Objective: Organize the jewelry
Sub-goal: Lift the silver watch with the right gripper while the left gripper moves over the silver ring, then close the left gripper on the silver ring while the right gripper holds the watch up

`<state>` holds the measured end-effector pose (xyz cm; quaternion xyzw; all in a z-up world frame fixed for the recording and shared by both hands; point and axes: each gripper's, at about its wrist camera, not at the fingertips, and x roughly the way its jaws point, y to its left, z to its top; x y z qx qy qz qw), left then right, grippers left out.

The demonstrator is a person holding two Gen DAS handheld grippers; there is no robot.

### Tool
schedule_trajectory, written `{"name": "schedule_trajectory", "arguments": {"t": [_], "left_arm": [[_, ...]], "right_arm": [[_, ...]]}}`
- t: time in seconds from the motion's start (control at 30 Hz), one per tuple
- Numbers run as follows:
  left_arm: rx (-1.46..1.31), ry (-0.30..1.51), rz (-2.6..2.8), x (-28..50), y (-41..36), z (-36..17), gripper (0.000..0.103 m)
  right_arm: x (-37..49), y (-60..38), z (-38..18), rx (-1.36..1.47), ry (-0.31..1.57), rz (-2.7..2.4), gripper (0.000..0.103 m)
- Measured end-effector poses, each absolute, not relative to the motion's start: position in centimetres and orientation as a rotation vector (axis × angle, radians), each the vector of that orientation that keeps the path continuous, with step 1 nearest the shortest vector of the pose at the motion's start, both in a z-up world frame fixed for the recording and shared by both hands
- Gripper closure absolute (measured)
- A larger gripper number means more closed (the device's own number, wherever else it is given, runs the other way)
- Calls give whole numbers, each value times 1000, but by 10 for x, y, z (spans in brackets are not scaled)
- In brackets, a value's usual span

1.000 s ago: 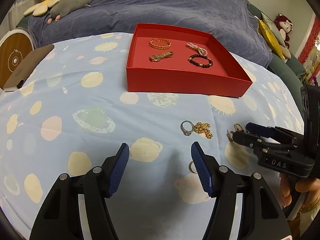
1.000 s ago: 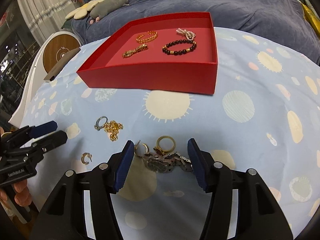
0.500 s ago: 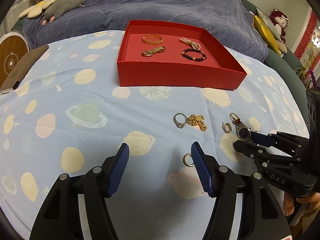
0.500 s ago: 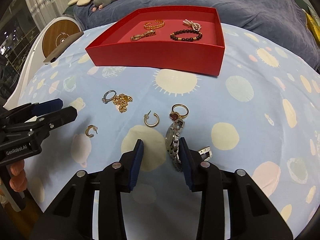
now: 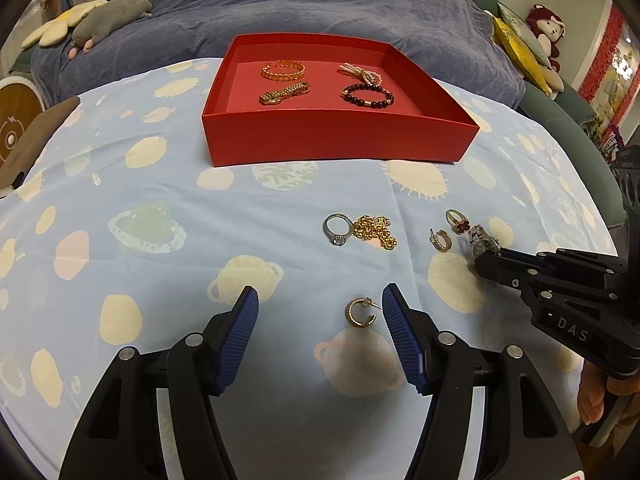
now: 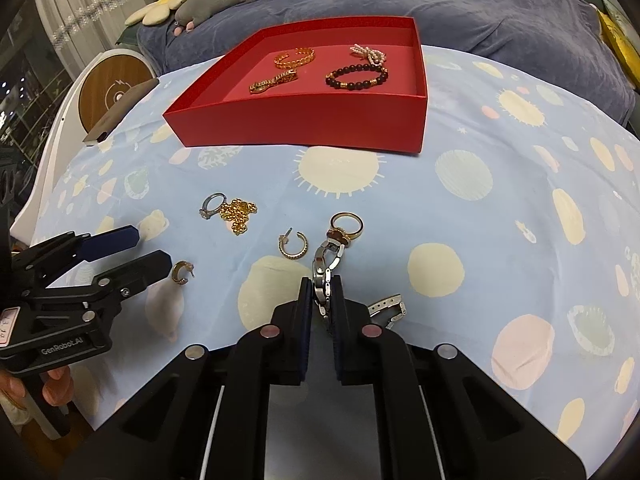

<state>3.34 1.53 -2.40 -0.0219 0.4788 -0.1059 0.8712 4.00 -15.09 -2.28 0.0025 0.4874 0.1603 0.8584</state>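
Note:
A red tray [image 5: 340,136] [image 6: 304,124] at the back of the cloth holds several bracelets. On the cloth lie a silver ring [image 5: 337,229], a gold chain [image 5: 374,230], a gold hoop earring [image 6: 294,246], a gold ring with a red stone [image 6: 346,226] and a second hoop earring [image 5: 360,312]. My right gripper [image 6: 322,286] is shut on a silver watch [image 6: 326,270] that rests on the cloth. My left gripper [image 5: 318,314] is open, and the second hoop earring lies between its fingers near the right one.
The table has a blue cloth with planet prints [image 5: 160,220]. A phone [image 6: 120,110] and a round wooden-faced device [image 6: 114,90] sit at the left edge. A bed with plush toys [image 5: 108,20] is behind the table.
My right gripper has closed on the silver watch. My left gripper has drawn back a little, so the second hoop earring now lies between its fingers.

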Motion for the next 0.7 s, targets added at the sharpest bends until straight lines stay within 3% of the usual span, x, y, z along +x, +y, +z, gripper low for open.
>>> {"name": "schedule_trajectory", "arguments": {"t": [0.17, 0.33, 0.57, 0.7], "left_arm": [[-36, 967, -215, 46, 8, -28, 43], [0, 946, -188, 60, 0, -37, 64], [15, 929, -188, 64, -7, -37, 75], [45, 920, -189, 63, -13, -38, 89]], "right_arm": [[39, -154, -19, 39, 1024, 340, 95], [39, -159, -16, 59, 1020, 338, 95], [40, -166, -15, 80, 1020, 329, 95], [39, -166, -14, 82, 1018, 330, 95]]}}
